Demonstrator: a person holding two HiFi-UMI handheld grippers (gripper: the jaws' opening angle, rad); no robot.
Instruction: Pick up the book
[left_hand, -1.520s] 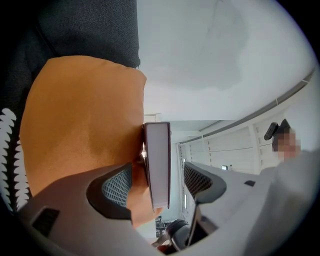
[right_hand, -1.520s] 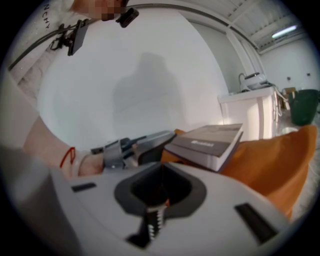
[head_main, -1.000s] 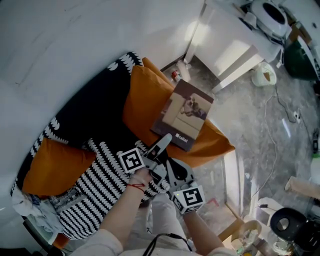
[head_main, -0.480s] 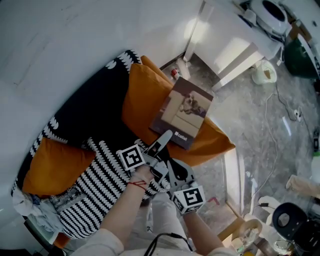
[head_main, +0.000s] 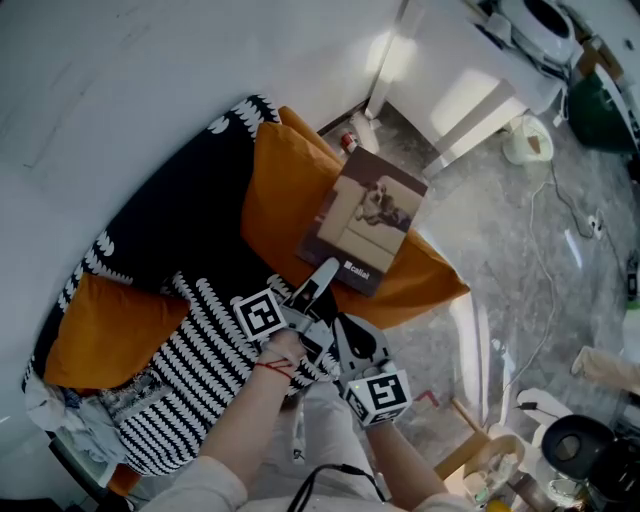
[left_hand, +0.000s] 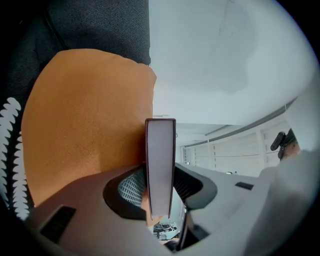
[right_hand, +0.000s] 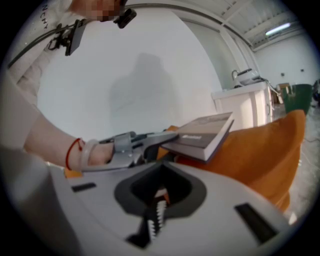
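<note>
Since its fingers just closed, left gripper grips the book

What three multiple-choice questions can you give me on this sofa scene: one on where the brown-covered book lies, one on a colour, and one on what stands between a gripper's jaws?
1. The brown-covered book rests on:
A the grey stone floor
B the white cabinet
C a plump fabric cushion

2. That cushion is:
A orange
B green
C blue

3. Between the left gripper's jaws stands:
A nothing
B the book's edge
C a cushion corner

Answers:
1. C, since the head view shows the book lying on the cushion.
2. A, since the head view and both gripper views show orange fabric.
3. B, since the left gripper view shows the book's page edge between the jaws, which have just been closing onto it.
</note>
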